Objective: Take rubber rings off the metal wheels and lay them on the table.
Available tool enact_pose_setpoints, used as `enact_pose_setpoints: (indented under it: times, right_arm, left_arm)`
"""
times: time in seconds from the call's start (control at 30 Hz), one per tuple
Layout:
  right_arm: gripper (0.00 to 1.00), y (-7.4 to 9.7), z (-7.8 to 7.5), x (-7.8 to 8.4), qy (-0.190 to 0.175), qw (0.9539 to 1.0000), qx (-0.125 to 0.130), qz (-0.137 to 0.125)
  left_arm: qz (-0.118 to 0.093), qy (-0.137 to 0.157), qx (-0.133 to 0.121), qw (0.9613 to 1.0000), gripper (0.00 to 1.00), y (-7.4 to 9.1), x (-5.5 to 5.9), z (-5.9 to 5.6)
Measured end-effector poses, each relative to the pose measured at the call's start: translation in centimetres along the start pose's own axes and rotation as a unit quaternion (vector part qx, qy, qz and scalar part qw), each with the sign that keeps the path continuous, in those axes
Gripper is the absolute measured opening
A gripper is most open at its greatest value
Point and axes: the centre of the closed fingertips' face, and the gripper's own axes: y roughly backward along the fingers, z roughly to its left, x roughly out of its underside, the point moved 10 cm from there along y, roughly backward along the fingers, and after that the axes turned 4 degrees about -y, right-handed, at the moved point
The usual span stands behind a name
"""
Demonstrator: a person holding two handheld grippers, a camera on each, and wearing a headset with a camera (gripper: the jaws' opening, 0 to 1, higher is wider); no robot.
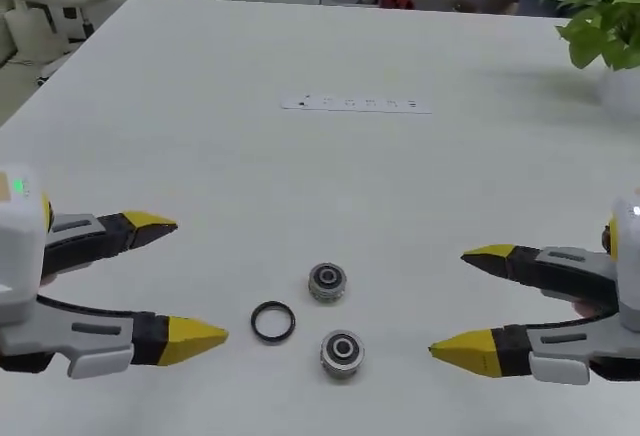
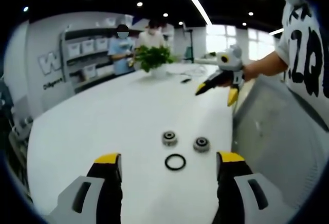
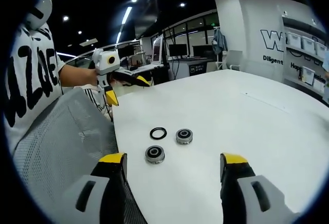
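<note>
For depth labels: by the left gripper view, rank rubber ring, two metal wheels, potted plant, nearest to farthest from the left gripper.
1. rubber ring, centre, just ahead.
2. left metal wheel and right metal wheel, behind it; too close to call.
3. potted plant, far end.

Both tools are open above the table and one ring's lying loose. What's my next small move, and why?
Probably lower the right tool toward the nearer wheel to grip it: that wheel sits closest to its tips, both it and the left tool are open and empty, and one rubber ring already lies on the table.
</note>
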Motion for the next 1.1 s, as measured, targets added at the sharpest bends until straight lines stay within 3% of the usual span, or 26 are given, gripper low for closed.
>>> enact_pose_setpoints:
  times: [0.33,1.1]
  right_arm:
    - [0.73,0.3,0.0,0.5,0.003,0.9999,0.008,0.007]
    - [0.74,0.7,0.2,0.0,0.021,0.9996,0.015,0.01]
  left_arm:
    - [0.005,0.006,-0.002,1.0,0.78,0.3,0.5,-0.3]
    - [0.004,0.011,-0.014,0.9998,0.78,1.4,0.9,-0.9]
